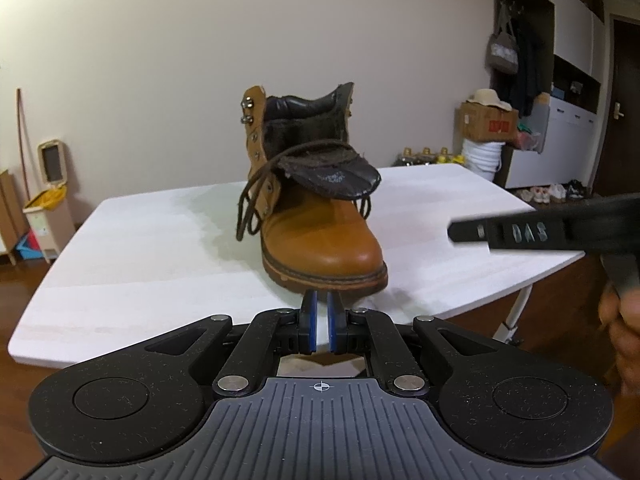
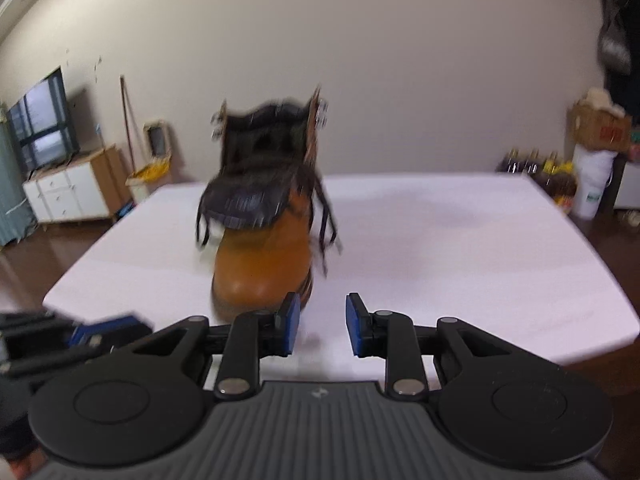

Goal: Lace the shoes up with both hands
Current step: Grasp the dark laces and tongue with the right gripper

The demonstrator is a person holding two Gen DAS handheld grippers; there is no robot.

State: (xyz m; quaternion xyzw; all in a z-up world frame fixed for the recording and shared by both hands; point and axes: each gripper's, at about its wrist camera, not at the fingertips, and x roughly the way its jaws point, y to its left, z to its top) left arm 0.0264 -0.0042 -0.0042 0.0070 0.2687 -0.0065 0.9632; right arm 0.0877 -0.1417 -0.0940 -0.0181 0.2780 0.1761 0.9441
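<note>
A tan leather boot (image 1: pixel 320 232) stands on the white table (image 1: pixel 140 260), toe toward me, with its dark tongue (image 1: pixel 336 176) folded forward over the vamp. Dark brown laces (image 1: pixel 250 208) hang loose down both sides. My left gripper (image 1: pixel 321 300) sits just before the toe, pads nearly together with a thin slit and nothing between them. In the right wrist view the boot (image 2: pixel 260 264) is blurred, and my right gripper (image 2: pixel 323 308) stands open and empty beside the toe's right side. The left gripper (image 2: pixel 108 328) shows at the lower left. One right finger (image 1: pixel 520 234) shows at the right edge.
A waste bin (image 1: pixel 48 200) stands on the floor at the left. A cardboard box (image 1: pixel 486 122) on a white bucket (image 1: pixel 482 156) and shelves are at the back right. A low cabinet (image 2: pixel 68 196) carries a screen. Bare table (image 2: pixel 460 260) lies right of the boot.
</note>
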